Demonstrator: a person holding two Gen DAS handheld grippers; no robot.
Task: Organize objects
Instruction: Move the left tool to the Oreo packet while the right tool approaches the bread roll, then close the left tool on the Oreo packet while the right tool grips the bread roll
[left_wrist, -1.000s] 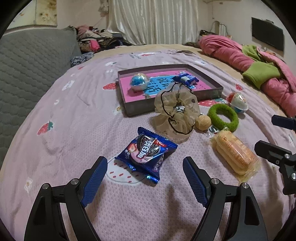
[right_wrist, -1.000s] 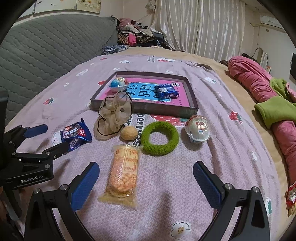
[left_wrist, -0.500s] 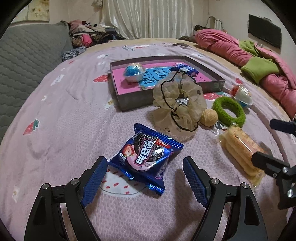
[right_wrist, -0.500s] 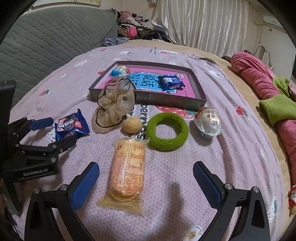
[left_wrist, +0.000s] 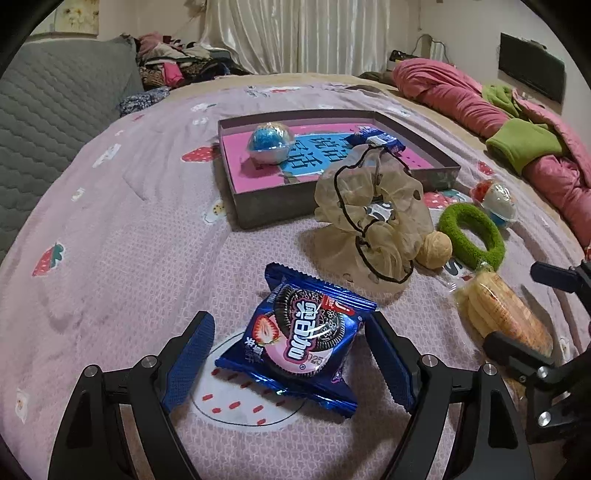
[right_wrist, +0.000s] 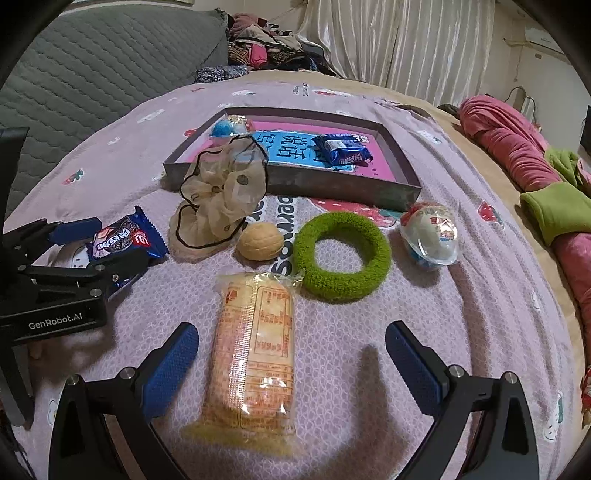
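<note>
A blue Oreo packet (left_wrist: 299, 339) lies on the pink bedspread between the fingers of my left gripper (left_wrist: 288, 325). That gripper is open and its pads stand clear of the wrapper. My right gripper (right_wrist: 291, 332) is open too, low over a clear packet of crackers (right_wrist: 255, 347) that lies nearer its left finger. Behind stands a grey tray (right_wrist: 332, 188) with a pink floor. It holds a blue ball toy (left_wrist: 271, 142) and a blue snack packet (right_wrist: 343, 149). The left gripper (right_wrist: 99, 251) also shows in the right wrist view.
In front of the tray lie a beige scrunchie (right_wrist: 221, 195), a walnut (right_wrist: 260, 240), a green fuzzy ring (right_wrist: 340, 291) and a plastic egg toy (right_wrist: 432, 232). A pink quilt (left_wrist: 461, 96) is bunched at the right. A grey padded headboard (left_wrist: 55, 118) rises at the left.
Both grippers have come down and forward toward the bed. The Oreo packet now sits between the left fingers and the crackers between the right fingers. The jaws have kept their width.
</note>
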